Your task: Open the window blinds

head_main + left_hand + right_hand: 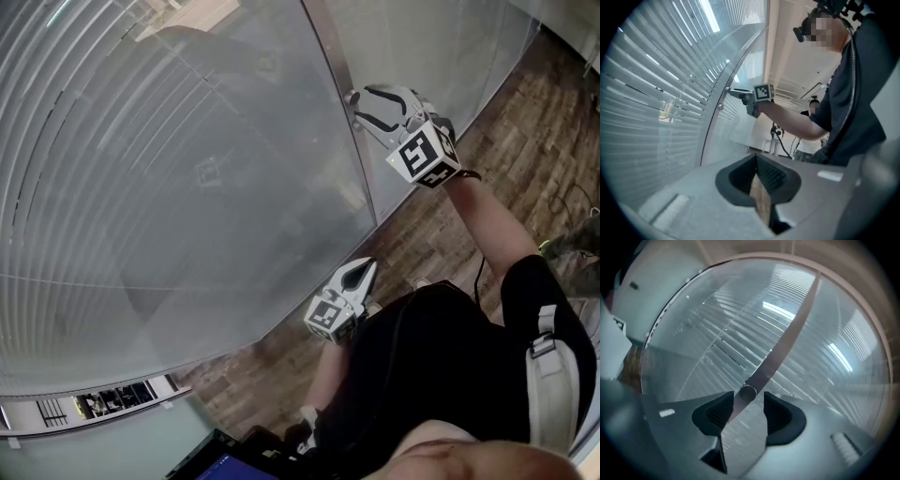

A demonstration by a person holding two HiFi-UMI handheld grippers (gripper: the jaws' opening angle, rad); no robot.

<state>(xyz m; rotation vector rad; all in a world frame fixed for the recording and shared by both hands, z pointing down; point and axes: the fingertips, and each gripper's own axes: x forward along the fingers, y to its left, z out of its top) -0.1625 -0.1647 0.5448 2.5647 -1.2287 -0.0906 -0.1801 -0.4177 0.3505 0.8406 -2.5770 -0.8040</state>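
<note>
Slatted blinds (141,187) hang behind a glass wall, and in the left gripper view the blinds (642,117) show their slats nearly flat. A small round metal knob (353,96) sticks out of the upright frame strip (330,56). My right gripper (361,105) is held up at this knob, pointing about level. In the right gripper view the knob (748,392) sits between the dark pads (723,409), with a gap showing on the right side, so my right gripper (746,411) is open. My left gripper (367,267) hangs lower near my waist, shut and empty. From its own view the left gripper (761,187) shows only floor past its tips.
The wood floor (450,216) runs along the foot of the glass wall. Cables (574,202) lie on it at the right. A dark screen (225,464) shows at the bottom edge. My black-clad body fills the lower right of the head view.
</note>
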